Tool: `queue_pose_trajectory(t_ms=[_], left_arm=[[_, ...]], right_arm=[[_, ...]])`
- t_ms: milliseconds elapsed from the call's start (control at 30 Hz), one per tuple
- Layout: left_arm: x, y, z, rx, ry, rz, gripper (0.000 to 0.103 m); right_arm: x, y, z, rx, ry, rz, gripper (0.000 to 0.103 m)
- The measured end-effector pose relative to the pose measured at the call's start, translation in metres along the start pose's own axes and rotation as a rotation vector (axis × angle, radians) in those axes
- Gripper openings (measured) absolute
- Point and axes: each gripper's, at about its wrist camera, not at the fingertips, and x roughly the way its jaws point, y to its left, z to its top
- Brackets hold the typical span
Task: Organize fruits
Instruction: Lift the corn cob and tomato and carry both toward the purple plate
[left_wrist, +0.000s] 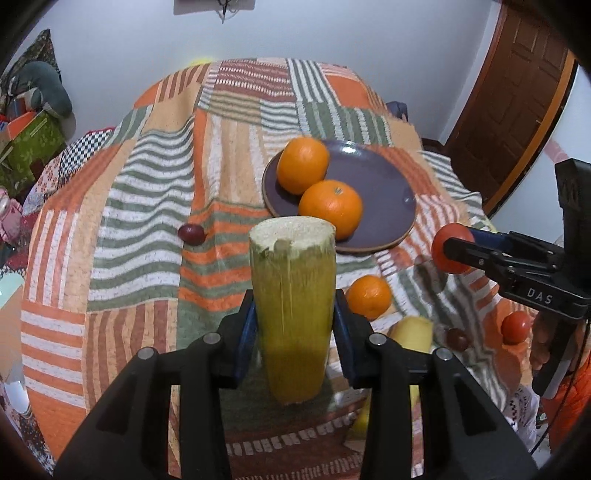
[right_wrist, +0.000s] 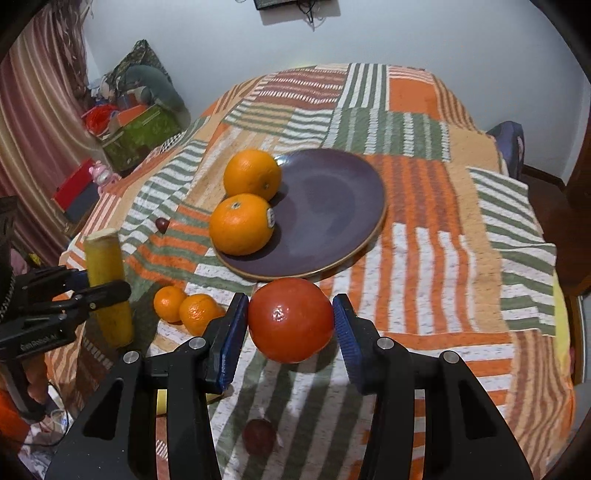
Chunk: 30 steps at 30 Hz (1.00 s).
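My left gripper (left_wrist: 295, 308) is shut on a thick yellow cut stalk piece (left_wrist: 291, 314), held upright above the quilt. In the right wrist view the same stalk piece (right_wrist: 107, 280) and left gripper (right_wrist: 105, 291) show at the left. My right gripper (right_wrist: 290, 314) is shut on a red tomato (right_wrist: 290, 319), lifted just in front of the purple plate (right_wrist: 332, 206). From the left wrist view the tomato (left_wrist: 448, 251) hangs right of the plate (left_wrist: 380, 184). Two big oranges (right_wrist: 252, 173) (right_wrist: 242, 224) lie on the plate's left side.
Two mandarins (right_wrist: 169, 303) (right_wrist: 199, 312) lie on the striped quilt (right_wrist: 424, 258) near the front left. Small dark red fruits (right_wrist: 161, 224) (right_wrist: 258, 435), another tomato (left_wrist: 516, 326) and a yellow fruit (left_wrist: 412, 332) also lie there. Boxes (right_wrist: 140, 133) crowd the left; a door (left_wrist: 517, 92) is at right.
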Motion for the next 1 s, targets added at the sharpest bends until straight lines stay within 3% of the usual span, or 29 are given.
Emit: queue_pose_trajectory(t_ms=[433,1000], left_arm=[[-0.019,-0.029,0.038,0.038,-0.089,-0.045,0.038],[0.018,-0.067,0.092,0.067,-0.098,-0.102,0.038]], right_arm=[[-0.021,-0.006,0.018,-0.004,-0.078,-0.027,0.044],[-0.019,-0.022,0.046,-0.030,-0.126,-0.065,0.044]])
